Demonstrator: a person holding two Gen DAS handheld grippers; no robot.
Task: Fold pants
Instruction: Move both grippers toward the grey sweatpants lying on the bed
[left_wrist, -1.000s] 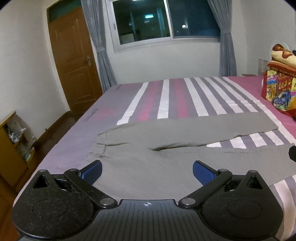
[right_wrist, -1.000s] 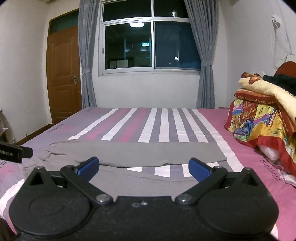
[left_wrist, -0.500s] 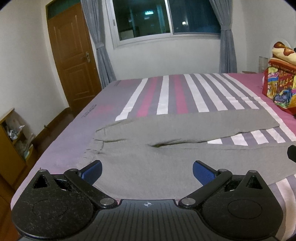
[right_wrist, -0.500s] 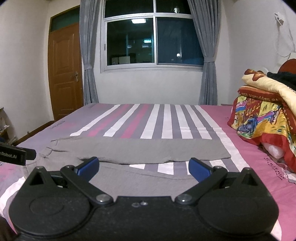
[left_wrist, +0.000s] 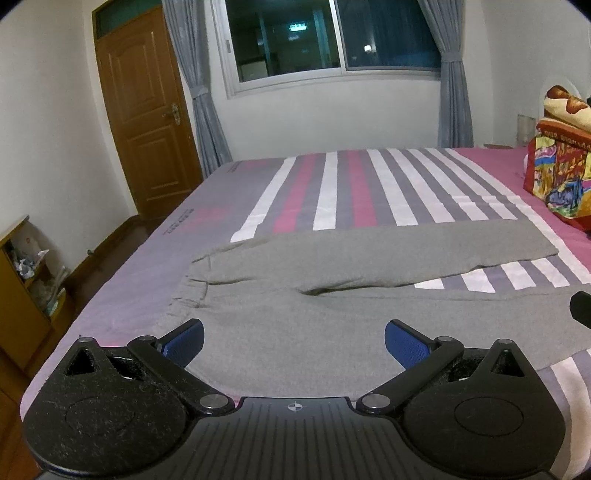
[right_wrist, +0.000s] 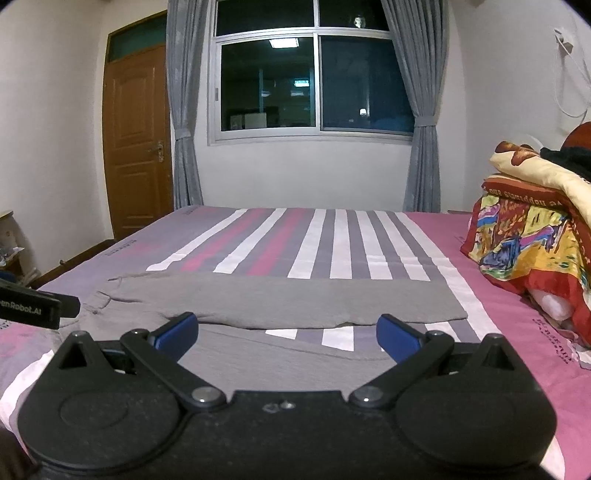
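across the striped bed (left_wrist: 332, 192) the grey pants (left_wrist: 332, 306) lay flat just ahead of left gripper (left_wrist: 294, 341) and right gripper (right_wrist: 287, 334), both spread apart, holding nothing.

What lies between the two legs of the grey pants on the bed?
A wedge of bare striped bedsheet shows between the two legs of the grey pants; nothing else lies there. It is clear in the right wrist view, and the left wrist view agrees.

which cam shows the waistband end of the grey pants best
The left wrist view. The pants lie flat on the striped bed, with the gathered waistband in plain sight. In the right wrist view the waistband sits low at the left edge, seen at a shallow angle beside the left gripper's tip.
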